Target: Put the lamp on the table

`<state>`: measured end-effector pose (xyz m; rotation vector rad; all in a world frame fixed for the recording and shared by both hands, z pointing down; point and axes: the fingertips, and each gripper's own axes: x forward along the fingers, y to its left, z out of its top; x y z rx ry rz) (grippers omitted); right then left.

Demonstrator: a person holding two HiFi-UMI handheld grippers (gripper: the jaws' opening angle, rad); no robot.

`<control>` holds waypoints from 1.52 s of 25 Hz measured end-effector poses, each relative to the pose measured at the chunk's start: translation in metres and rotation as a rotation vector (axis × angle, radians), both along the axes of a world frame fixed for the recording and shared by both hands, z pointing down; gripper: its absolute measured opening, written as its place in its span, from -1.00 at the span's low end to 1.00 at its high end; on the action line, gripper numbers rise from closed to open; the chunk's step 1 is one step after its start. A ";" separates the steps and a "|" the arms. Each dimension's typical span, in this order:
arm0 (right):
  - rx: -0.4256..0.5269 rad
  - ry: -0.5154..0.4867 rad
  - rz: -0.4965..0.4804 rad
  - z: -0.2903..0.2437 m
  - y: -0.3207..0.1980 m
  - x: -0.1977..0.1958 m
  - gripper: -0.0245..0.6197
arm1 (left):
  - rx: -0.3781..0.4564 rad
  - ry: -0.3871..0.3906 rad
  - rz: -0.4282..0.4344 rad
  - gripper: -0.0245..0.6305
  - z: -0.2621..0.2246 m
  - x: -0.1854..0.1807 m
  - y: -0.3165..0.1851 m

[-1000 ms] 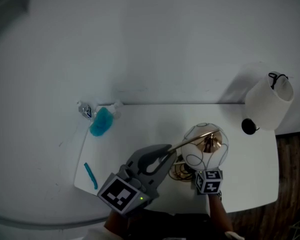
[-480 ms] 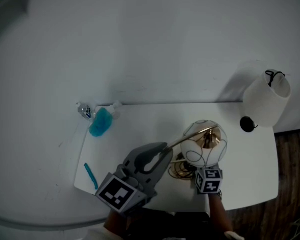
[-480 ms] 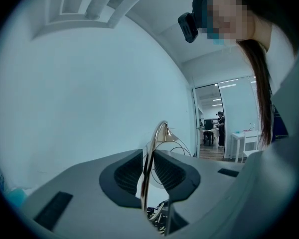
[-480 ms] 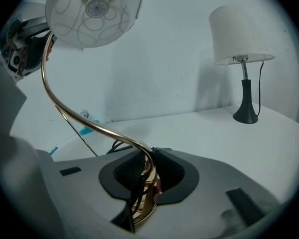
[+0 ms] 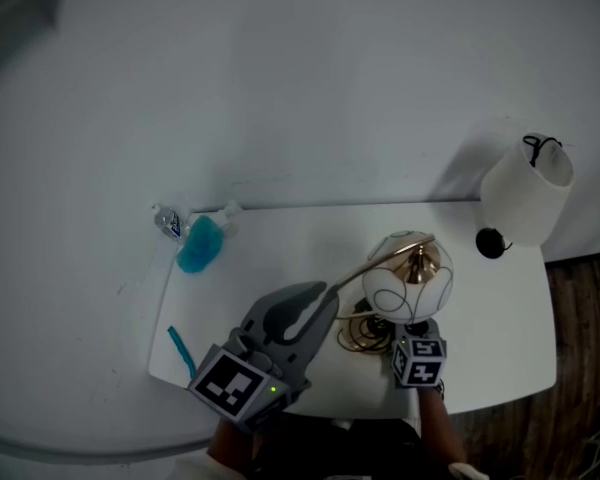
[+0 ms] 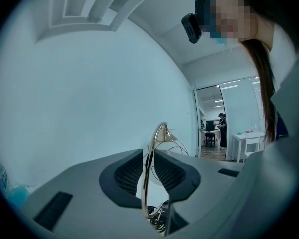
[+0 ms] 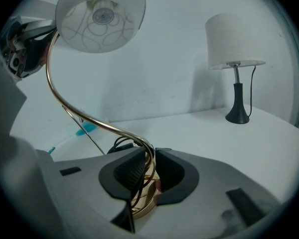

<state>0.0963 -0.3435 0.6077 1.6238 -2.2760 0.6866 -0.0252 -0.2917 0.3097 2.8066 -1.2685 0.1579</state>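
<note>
The fingers (image 6: pixel 123 176) of the left gripper (image 5: pixel 325 296) are pinched on the curved gold stem of the lamp (image 5: pixel 408 284). Those of the right gripper (image 7: pixel 148 169) are clamped at its base. The lamp is held upright over the front of the white counter (image 5: pixel 280 248), well apart from a white-shaded lamp (image 5: pixel 525 190).

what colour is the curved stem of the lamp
Shiny gold lamp stem, best seen in the right gripper view.

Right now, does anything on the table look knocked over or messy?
The blue bottle at the back left corner of the table seems to lie on its side. The cord of the gold lamp is bunched up at its base.
</note>
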 end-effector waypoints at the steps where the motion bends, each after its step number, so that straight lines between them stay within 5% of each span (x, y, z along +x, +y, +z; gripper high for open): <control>1: 0.001 0.001 0.003 -0.001 0.002 0.001 -0.72 | 0.001 0.002 -0.001 -0.68 0.000 -0.001 0.001; 38: 0.095 0.042 0.068 -0.055 0.066 -0.010 -0.72 | 0.009 0.064 -0.008 -0.80 0.003 -0.043 0.065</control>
